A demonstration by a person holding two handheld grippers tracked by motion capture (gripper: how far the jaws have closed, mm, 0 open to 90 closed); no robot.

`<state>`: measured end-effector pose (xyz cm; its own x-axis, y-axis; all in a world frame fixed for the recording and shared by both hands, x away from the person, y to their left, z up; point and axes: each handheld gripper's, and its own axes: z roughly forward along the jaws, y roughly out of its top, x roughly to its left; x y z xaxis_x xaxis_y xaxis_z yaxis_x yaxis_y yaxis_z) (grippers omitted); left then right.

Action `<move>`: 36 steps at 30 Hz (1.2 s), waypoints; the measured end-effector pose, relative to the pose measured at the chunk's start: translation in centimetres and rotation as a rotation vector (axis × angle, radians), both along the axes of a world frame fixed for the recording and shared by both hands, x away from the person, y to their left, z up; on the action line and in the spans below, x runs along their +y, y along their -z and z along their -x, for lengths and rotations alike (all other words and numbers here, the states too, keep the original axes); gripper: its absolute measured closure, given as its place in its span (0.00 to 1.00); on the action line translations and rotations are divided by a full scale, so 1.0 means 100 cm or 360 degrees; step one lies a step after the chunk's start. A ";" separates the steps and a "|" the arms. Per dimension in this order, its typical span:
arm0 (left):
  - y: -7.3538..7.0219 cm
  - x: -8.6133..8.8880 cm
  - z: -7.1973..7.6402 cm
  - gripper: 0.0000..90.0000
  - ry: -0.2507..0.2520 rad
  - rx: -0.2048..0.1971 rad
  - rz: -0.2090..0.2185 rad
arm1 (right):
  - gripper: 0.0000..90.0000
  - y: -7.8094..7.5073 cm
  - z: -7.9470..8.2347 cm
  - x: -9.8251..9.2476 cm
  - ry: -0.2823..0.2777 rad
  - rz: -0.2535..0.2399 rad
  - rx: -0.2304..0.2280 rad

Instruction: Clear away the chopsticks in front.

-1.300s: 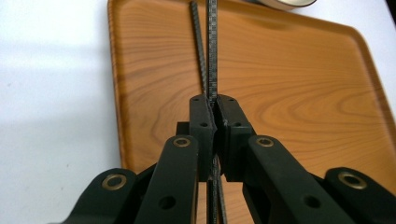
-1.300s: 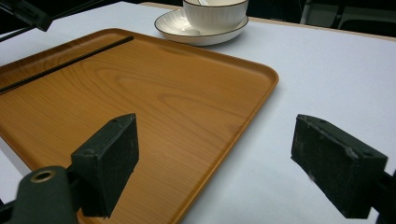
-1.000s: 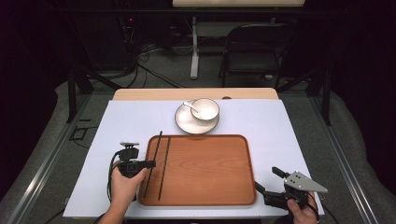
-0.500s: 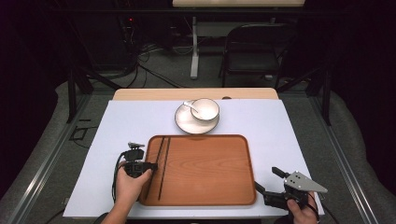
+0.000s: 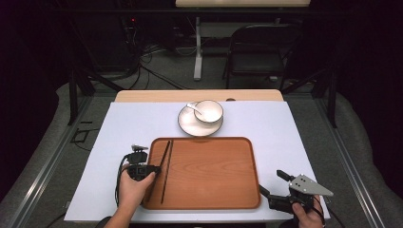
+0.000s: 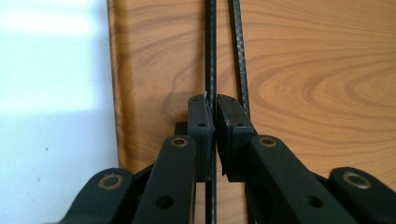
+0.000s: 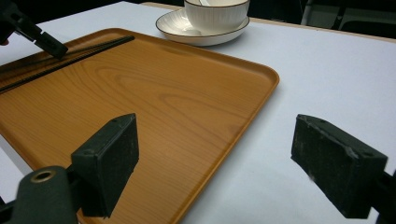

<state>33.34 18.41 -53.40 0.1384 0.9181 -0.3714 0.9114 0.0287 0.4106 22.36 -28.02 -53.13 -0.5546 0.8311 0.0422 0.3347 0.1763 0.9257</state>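
Since a second ago, one black chopstick (image 5: pixel 167 157) has swung from parallel with its mate (image 6: pixel 239 60) to slanted. Left gripper (image 6: pixel 215 105) pinches it between nearly closed jaws, above the wooden tray's (image 5: pixel 209 173) left part. Right gripper (image 5: pixel 273 186) rests spread by the tray's near right corner; bowl (image 5: pixel 208 111) and plate (image 5: pixel 187 124) beyond.

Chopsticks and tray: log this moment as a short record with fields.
work in hand: left gripper clamps one chopstick over the wooden tray
second chopstick: lies beside it on the tray, outside the jaws
right gripper: jaws wide apart, nothing between them, at the tray's near right corner
beyond the tray: bowl with a spoon on a plate
surface: white table cover
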 end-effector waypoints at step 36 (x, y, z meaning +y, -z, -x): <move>-0.017 0.031 0.039 0.55 0.0170 -0.0485 0.0051 | 0.16 0.000 0.001 0.000 0.0039 -0.0009 0.0003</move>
